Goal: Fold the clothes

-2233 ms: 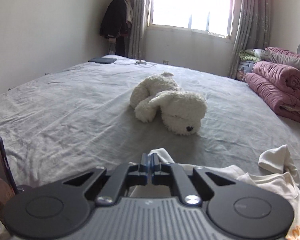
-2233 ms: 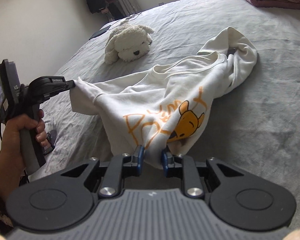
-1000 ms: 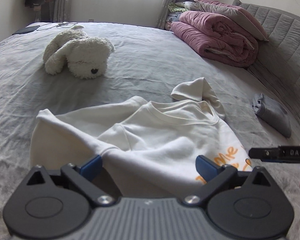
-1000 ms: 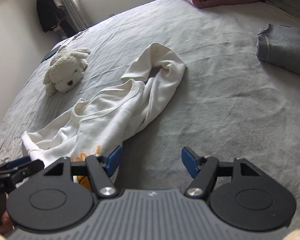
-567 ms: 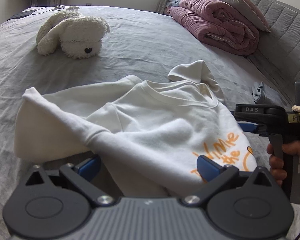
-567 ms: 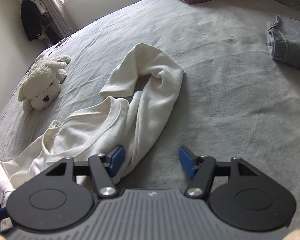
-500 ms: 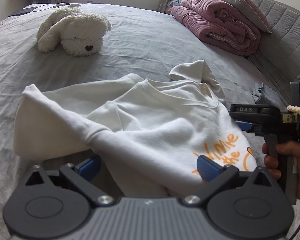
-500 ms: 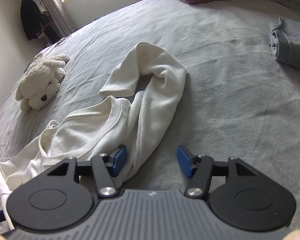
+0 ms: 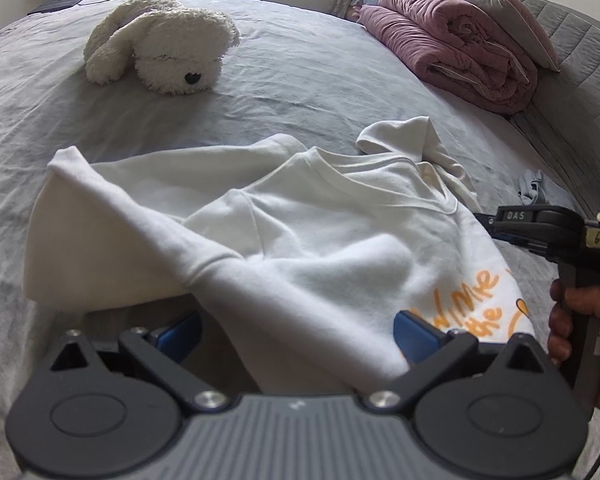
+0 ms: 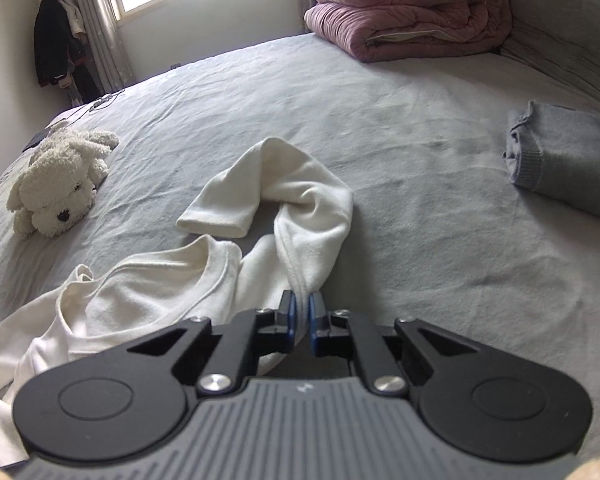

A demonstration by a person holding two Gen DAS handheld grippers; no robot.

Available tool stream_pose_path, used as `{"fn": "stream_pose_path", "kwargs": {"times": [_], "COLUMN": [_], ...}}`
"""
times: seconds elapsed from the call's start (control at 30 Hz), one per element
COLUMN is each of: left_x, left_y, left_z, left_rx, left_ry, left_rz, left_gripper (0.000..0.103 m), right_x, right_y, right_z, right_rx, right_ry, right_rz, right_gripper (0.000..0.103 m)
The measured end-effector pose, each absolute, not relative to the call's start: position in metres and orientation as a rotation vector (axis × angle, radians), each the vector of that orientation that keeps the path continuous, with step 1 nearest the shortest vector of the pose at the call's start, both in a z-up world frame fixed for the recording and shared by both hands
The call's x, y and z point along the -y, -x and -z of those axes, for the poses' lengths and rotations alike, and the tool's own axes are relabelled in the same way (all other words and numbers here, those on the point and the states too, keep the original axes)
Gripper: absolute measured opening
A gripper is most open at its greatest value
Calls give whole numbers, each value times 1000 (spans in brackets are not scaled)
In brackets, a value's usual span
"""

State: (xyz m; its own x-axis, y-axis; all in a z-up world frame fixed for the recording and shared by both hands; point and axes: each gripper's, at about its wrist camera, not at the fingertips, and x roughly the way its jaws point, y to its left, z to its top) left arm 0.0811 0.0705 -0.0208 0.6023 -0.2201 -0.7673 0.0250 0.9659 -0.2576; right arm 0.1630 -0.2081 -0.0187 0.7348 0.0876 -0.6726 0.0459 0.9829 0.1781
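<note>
**Sleeve pinched, sweatshirt still rumpled**

Risk: the right gripper (image 10: pixel 300 322) bites only a thin seam edge of the sleeve (image 10: pixel 300 216); a pull may slip it free or drag the whole sweatshirt (image 9: pixel 300 248), centre frame on the bed (image 9: pixel 300 80). Right jaws nearly together, clamped on that fabric. Left gripper (image 9: pixel 296 334) wide, cloth draped between its pads, not pressed.
</note>
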Motion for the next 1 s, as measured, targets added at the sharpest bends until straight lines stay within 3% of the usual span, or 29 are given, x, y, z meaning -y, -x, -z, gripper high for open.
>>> {"fn": "stream_pose_path", "kwargs": {"times": [0.6,1.0], "left_x": [-77,-81], "left_y": [-82,-83], "left_z": [20,18], "left_rx": [-889,-894], "left_ry": [233,229], "left_rz": [106,91], "left_gripper": [101,98], "right_x": [266,322], "right_y": [-121,-115], "right_z": [-56,-35], "right_rx": [-573,-645], "right_ry": [-42,-129], "right_rz": [119,259], "right_gripper": [4,4]}}
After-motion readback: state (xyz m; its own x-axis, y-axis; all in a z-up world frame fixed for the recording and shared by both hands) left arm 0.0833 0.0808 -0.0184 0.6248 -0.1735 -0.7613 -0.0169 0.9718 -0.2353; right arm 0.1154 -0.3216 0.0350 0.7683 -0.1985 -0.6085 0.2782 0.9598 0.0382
